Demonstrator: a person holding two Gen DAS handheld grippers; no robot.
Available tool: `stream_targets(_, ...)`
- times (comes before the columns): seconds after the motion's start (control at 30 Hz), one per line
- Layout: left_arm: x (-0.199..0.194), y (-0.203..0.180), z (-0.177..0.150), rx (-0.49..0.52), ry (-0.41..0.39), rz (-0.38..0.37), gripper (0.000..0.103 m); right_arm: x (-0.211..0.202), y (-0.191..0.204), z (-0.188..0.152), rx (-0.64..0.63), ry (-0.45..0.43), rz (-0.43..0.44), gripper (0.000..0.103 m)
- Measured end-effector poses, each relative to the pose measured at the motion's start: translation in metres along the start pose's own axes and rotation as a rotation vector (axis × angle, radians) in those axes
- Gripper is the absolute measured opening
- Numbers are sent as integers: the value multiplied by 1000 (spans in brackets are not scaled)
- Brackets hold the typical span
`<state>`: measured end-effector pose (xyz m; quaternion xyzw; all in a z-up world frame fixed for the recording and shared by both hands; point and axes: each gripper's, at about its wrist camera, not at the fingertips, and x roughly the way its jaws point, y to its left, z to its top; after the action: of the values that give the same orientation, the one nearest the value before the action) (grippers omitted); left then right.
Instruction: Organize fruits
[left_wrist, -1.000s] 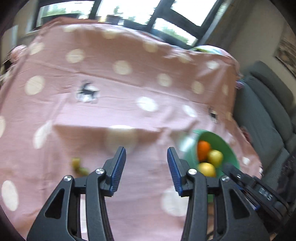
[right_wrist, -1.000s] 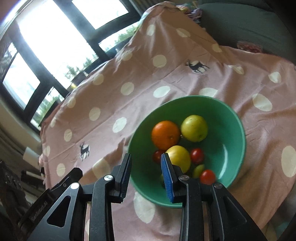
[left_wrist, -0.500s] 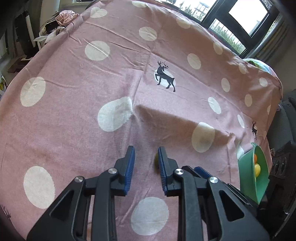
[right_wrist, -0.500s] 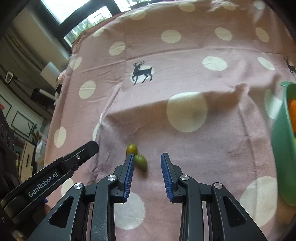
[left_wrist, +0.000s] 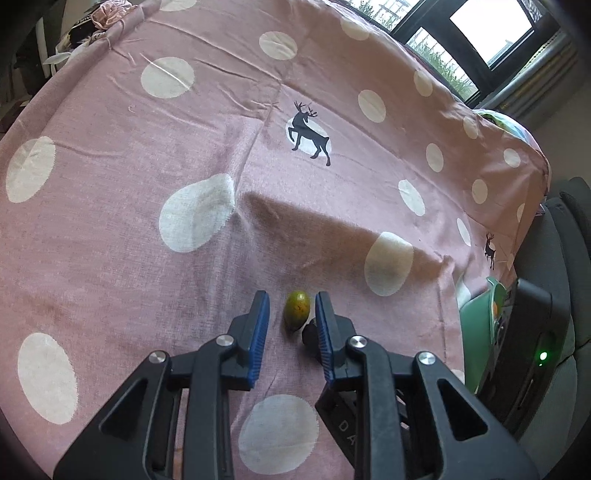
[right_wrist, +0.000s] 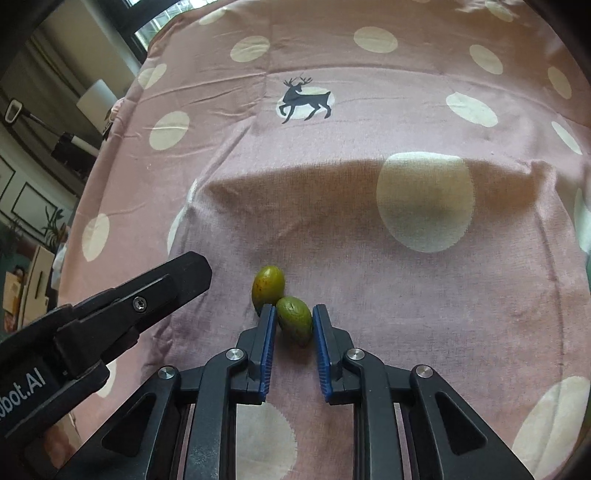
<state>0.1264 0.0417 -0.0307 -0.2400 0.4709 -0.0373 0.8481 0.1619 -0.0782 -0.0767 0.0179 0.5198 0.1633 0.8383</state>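
Observation:
Two small green oval fruits lie touching on the pink spotted tablecloth (right_wrist: 369, 258). The darker fruit (right_wrist: 294, 325) sits between the pads of my right gripper (right_wrist: 295, 310), whose jaws are closing, and both pads touch it. The yellower fruit (right_wrist: 268, 286) lies just beyond the right gripper's left finger. In the left wrist view that fruit (left_wrist: 296, 309) lies on the cloth between the tips of my left gripper (left_wrist: 291, 295). The left jaws stand narrow, with a gap on each side of the fruit. One left finger (right_wrist: 184, 273) shows beside the fruits.
A green bowl (left_wrist: 476, 321) holding fruit stands at the right, half hidden by the right gripper's black body (left_wrist: 524, 350). A grey sofa (left_wrist: 569, 229) lies past the table's right edge. Windows run along the far side. Clutter sits off the left edge.
Both grippers have swung from the bowl to the two green fruits and come down. The right jaws have narrowed onto the darker fruit. The left jaws narrowed earlier and then held.

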Motion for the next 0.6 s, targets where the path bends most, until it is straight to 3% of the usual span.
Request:
stream_targets(0.27,16,-12,-4,46,46,-27,24,-22,-43,-7,165,-47,-22,22)
stream_targets(0.6,43,-14,-7,56,84,40,20,-51,-87,-15,310,-118,-44,22)
